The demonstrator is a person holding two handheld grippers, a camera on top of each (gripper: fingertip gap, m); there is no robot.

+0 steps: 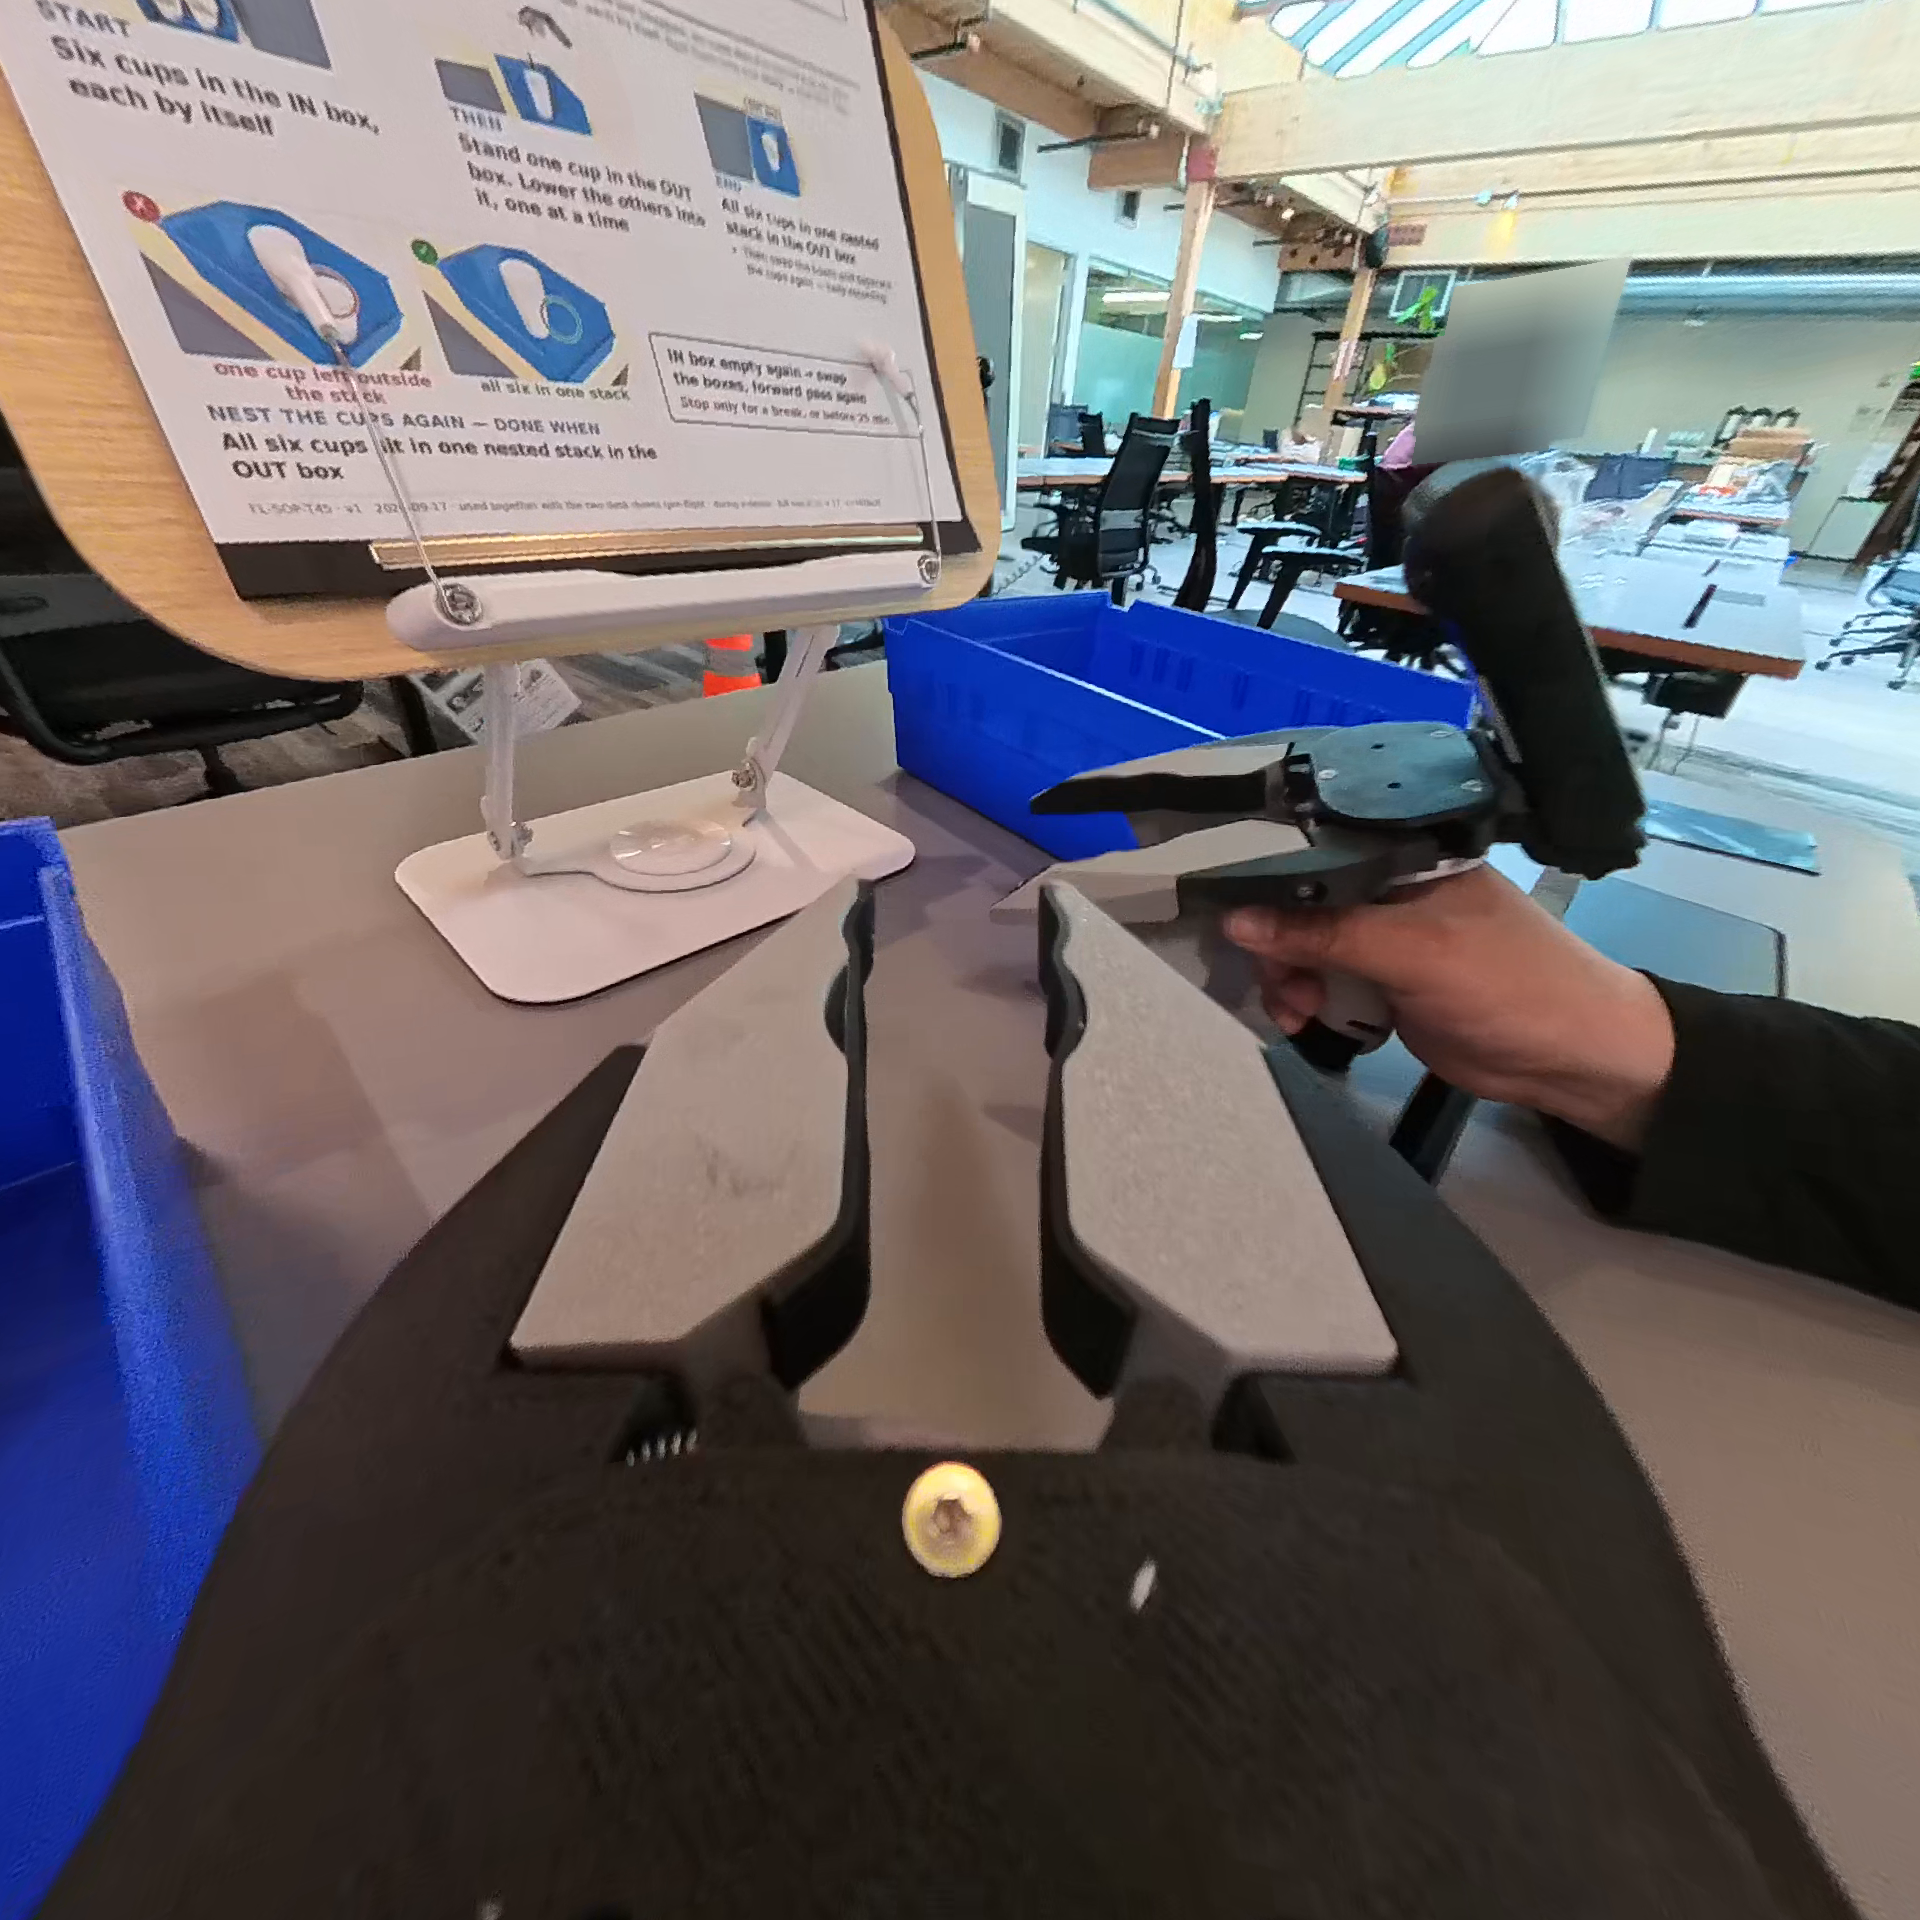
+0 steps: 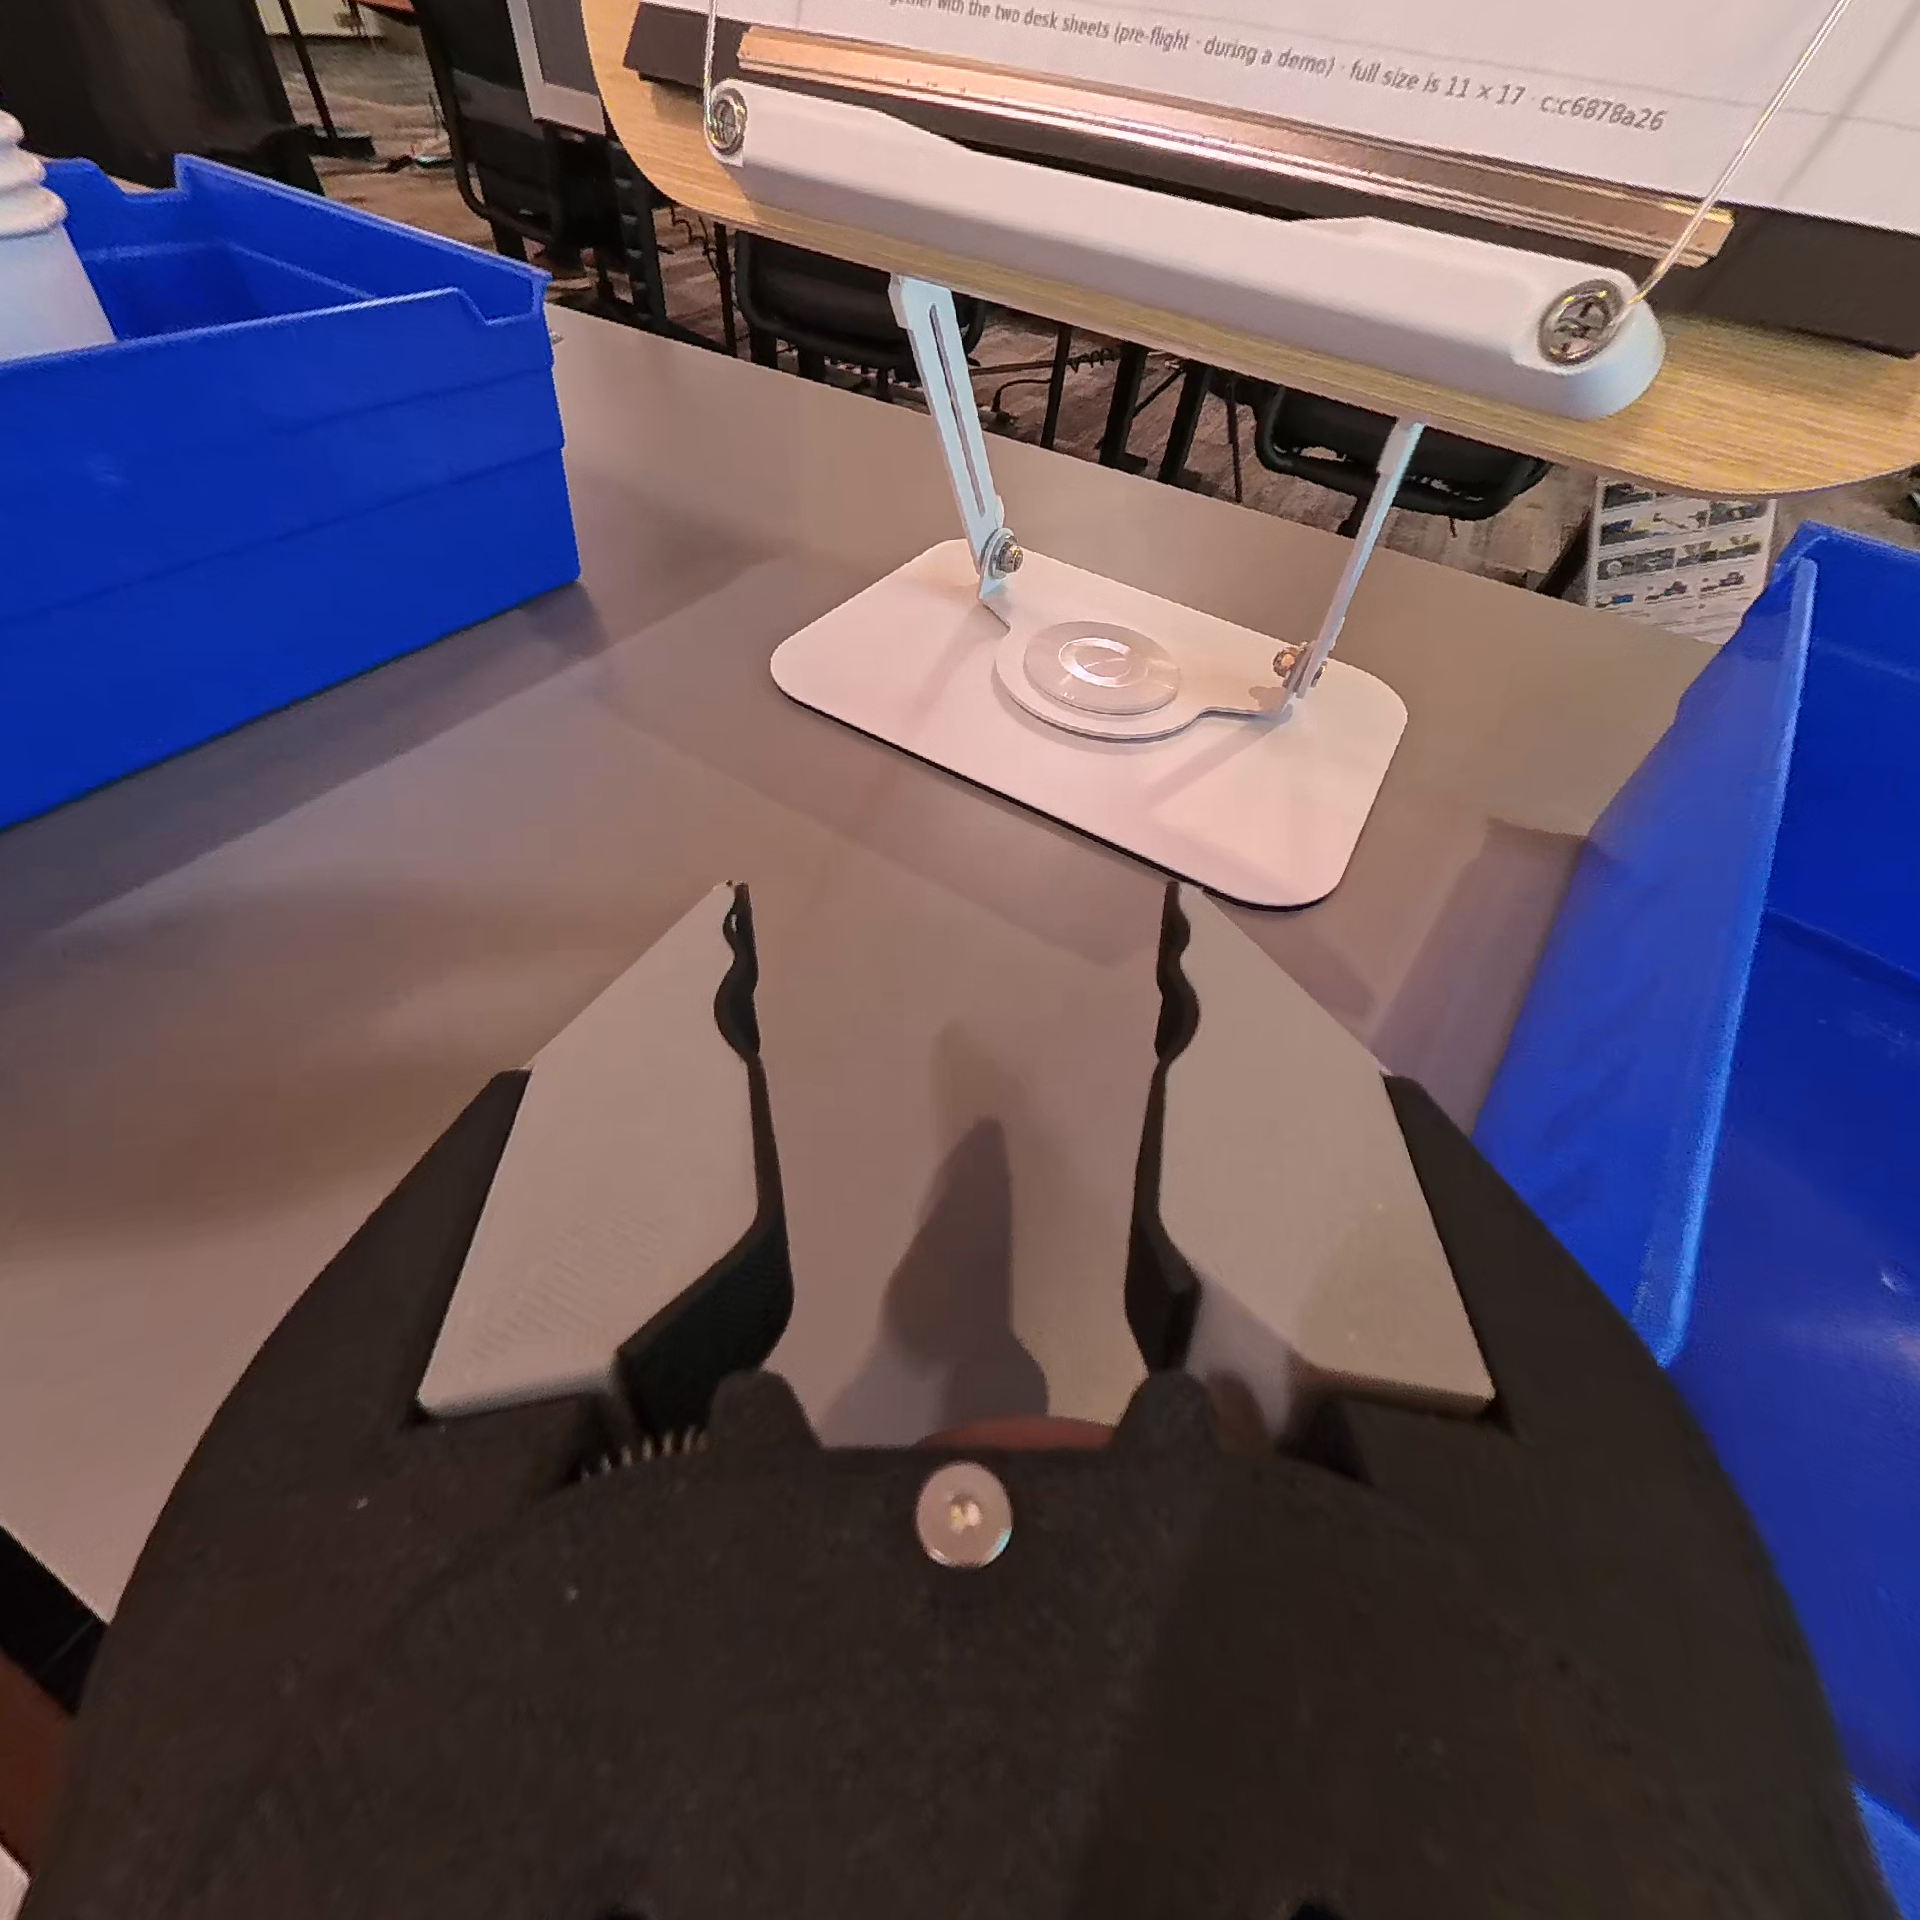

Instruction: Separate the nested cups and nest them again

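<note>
A white stack of nested cups [image 2: 31, 249] stands in the left blue bin [image 2: 270, 499], cut off by the top left edge of the right wrist view. My right gripper [image 2: 954, 904] is open and empty over the grey table, well to the right of that bin. My left gripper [image 1: 956, 914] is open and empty, low over the table. The right gripper also shows in the left wrist view [image 1: 1023, 857], held by a hand [image 1: 1434, 997], jaws apart, close to my left gripper's right fingertip. No cups show in the left wrist view.
A white document stand [image 2: 1091, 727] holding an instruction sheet [image 1: 499, 260] stands mid-table between the bins. A second blue bin [image 1: 1143, 707] sits to the right and also shows in the right wrist view [image 2: 1714, 1039]. The left bin's wall [image 1: 83, 1247] is beside my left gripper.
</note>
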